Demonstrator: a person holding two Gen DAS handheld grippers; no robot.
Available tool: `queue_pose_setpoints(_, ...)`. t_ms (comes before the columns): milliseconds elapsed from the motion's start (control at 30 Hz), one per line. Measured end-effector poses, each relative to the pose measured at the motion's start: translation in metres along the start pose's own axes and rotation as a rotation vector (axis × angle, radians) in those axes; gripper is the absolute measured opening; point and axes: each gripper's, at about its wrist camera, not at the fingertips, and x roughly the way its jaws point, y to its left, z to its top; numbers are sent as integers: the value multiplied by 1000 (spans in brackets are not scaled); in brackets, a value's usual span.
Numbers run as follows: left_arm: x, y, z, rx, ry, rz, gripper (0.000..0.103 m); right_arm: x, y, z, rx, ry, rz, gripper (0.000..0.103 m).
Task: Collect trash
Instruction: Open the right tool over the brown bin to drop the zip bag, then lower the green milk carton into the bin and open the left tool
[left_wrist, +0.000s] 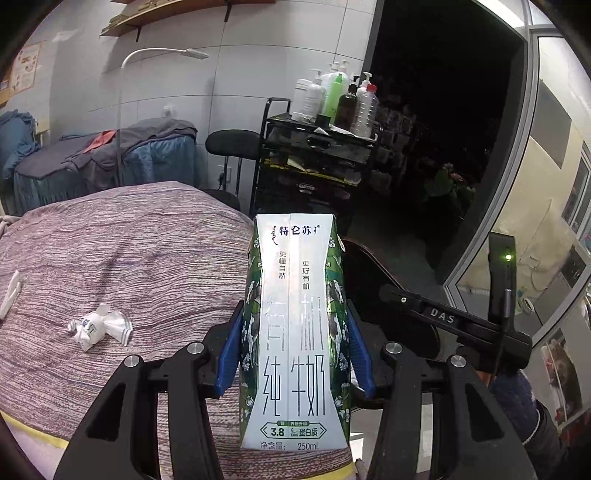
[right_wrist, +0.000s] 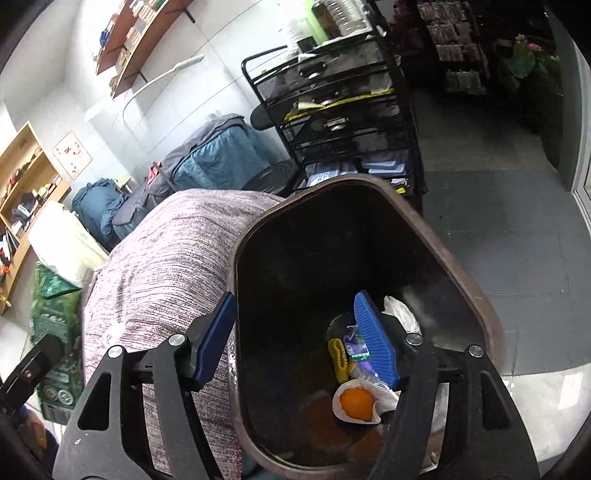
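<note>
A white and green 250 mL milk carton (left_wrist: 295, 332) stands upright between the blue pads (left_wrist: 229, 354) of my left gripper (left_wrist: 295, 350), which is shut on it beside the bed's edge. A crumpled white wrapper (left_wrist: 99, 326) and a white scrap (left_wrist: 9, 295) lie on the striped bed cover (left_wrist: 129, 240). My right gripper (right_wrist: 295, 317) hangs open and empty over the brown trash bin (right_wrist: 461, 266). In the bin's bottom lie an orange in white paper (right_wrist: 356, 404), a yellow piece (right_wrist: 338, 356), a purple wrapper (right_wrist: 356, 347) and clear plastic (right_wrist: 400, 314).
The bin stands against the bed's corner (right_wrist: 166, 258). Behind it are a black mesh cart (right_wrist: 343, 110) with bottles (left_wrist: 332, 96) on top and a black stool (left_wrist: 232, 144). A green box (right_wrist: 51, 321) sits on the floor to the left. Grey tiled floor (right_wrist: 517, 240) lies to the right.
</note>
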Motion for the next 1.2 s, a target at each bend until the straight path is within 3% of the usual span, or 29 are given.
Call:
queue_pose_setpoints(400, 36, -28, 21, 54, 33, -33, 49, -46, -9, -3, -10, -100, -42, 70)
queue_pose_setpoints(1200, 103, -60, 23, 105, 182, -44, 50, -77, -50, -8, 83, -161, -140, 71)
